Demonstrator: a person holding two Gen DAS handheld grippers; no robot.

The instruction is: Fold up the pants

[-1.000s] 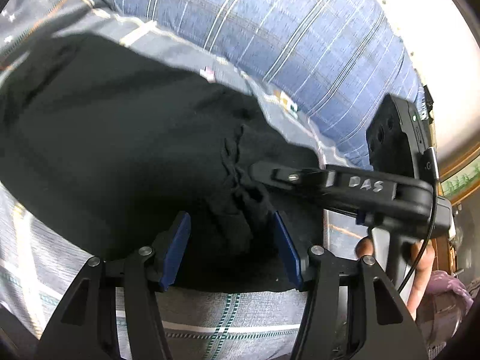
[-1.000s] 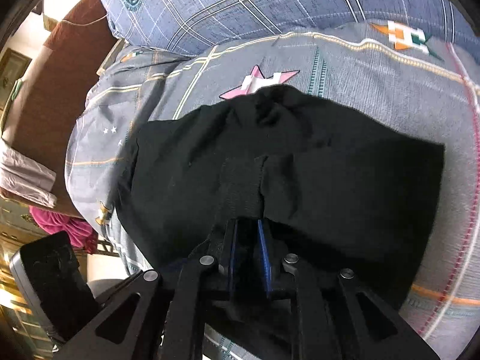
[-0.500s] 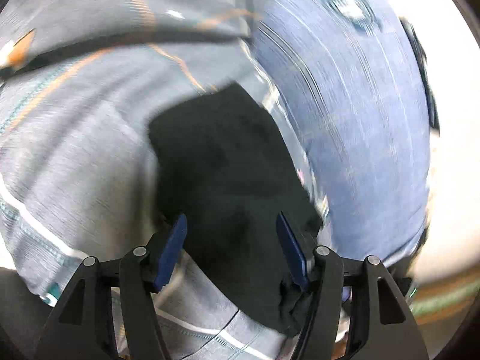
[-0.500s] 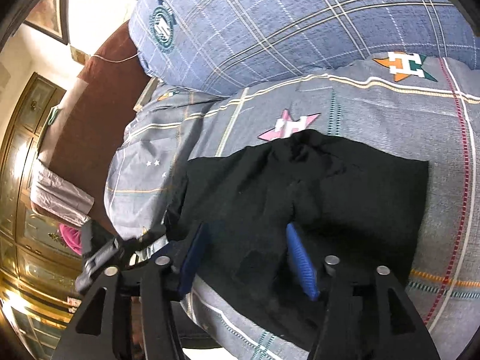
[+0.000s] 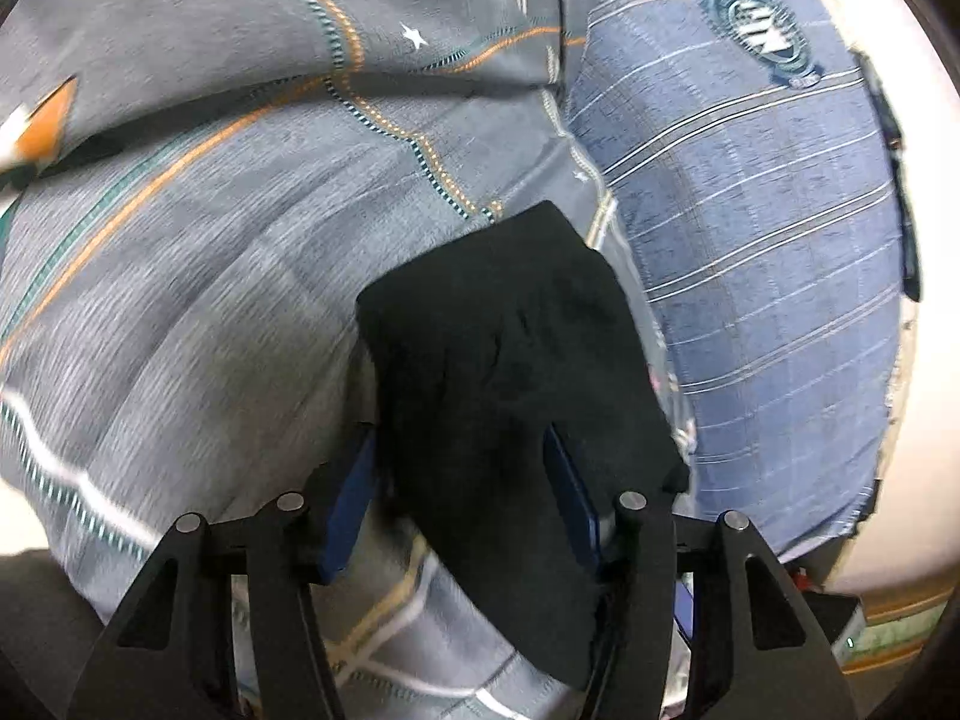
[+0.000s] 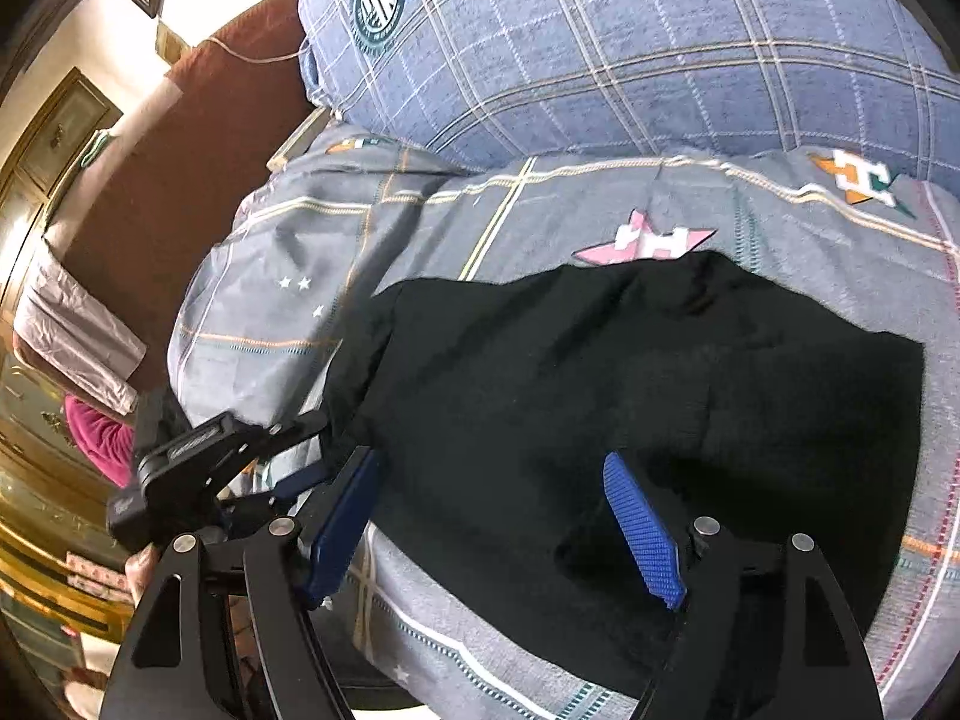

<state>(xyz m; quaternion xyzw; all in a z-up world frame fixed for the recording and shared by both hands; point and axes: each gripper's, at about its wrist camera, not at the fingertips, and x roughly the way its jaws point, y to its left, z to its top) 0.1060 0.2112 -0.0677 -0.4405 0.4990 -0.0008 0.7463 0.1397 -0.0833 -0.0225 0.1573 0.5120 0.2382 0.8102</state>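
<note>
two grippers work black pants [image 6: 600, 396] lying folded on a grey patterned quilt [image 5: 198, 276]. the right gripper [image 6: 510, 516], jaws opening, hangs empty above them; the left gripper [image 5: 462, 498] is closing around one edge and could drag the fold askew if it snags.

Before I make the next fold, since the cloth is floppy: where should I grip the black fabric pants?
Probably the black fabric pants at their straight right-hand edge, coming in from the right over the grey patterned quilt: that edge lies flat, exposed and unbunched.
</note>
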